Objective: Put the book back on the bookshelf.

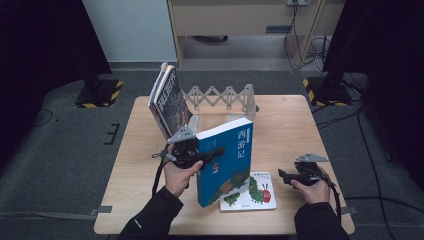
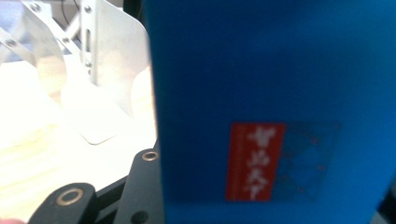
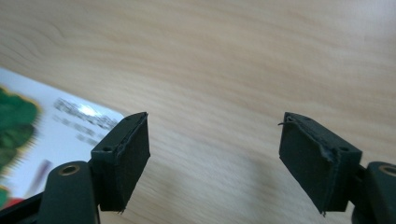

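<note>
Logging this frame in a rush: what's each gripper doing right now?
Left gripper: closed on the upright blue book, holding it.
Right gripper: open, nothing between the jaws, over the table.

The left hand (image 1: 176,175) comes up from the bottom of the high view in a dark sleeve and holds the left gripper (image 1: 212,154) out to the side, and its jaws are closed on something thick. The right hand (image 1: 312,189) sits low near the table's right side, holding the right gripper (image 3: 214,158). Its two black jaws stand wide apart with nothing between them.
</note>
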`<state>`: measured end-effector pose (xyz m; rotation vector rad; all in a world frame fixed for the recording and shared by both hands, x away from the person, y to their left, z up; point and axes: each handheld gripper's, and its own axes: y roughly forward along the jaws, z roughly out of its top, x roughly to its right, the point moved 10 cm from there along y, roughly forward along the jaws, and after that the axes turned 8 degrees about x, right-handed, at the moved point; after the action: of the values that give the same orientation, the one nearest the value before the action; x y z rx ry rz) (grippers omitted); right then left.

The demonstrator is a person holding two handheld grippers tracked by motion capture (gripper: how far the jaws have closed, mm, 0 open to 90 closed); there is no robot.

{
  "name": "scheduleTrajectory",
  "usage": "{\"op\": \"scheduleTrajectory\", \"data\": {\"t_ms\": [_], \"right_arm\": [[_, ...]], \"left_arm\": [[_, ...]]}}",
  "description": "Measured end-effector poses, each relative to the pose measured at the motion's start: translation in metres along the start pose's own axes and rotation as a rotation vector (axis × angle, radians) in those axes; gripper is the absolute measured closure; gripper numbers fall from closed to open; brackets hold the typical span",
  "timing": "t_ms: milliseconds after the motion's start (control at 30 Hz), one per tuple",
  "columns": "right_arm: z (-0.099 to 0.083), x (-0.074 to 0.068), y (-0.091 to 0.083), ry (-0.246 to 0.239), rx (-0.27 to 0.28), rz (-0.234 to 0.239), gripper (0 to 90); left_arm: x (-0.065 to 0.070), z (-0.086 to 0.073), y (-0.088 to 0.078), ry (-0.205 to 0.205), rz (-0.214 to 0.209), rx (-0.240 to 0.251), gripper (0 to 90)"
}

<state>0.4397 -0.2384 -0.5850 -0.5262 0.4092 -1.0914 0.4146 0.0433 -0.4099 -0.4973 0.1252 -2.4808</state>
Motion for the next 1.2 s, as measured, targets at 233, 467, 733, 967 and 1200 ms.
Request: {"op": "scheduleTrajectory", "data": {"t_ms": [233, 467, 733, 967, 1200], "right_arm": [[-0.014, 0.008, 0.004, 0.006, -0.063, -0.033, 17.7], [-0.018, 0.010, 0.007, 0.010, -0.056, -0.045, 15.0], [-0.019, 0.011, 0.012, -0.018, -0.025, -0.066, 8.7], [-0.019, 0.012, 0.013, -0.015, -0.002, -0.068, 7.3], [-0.019, 0.012, 0.013, -0.011, -0.003, -0.067, 6.9]], "left_arm": [[-0.015, 0.012, -0.014, -0.011, 0.049, 0.035, 61.2], [-0.025, 0.028, -0.025, 0.001, 0.091, 0.066, 61.2], [-0.041, 0.042, -0.025, 0.012, 0.150, 0.067, 61.2], [-0.061, 0.056, -0.020, 0.008, 0.216, 0.063, 61.2], [-0.072, 0.077, -0.012, 0.026, 0.256, 0.072, 61.2]]}}
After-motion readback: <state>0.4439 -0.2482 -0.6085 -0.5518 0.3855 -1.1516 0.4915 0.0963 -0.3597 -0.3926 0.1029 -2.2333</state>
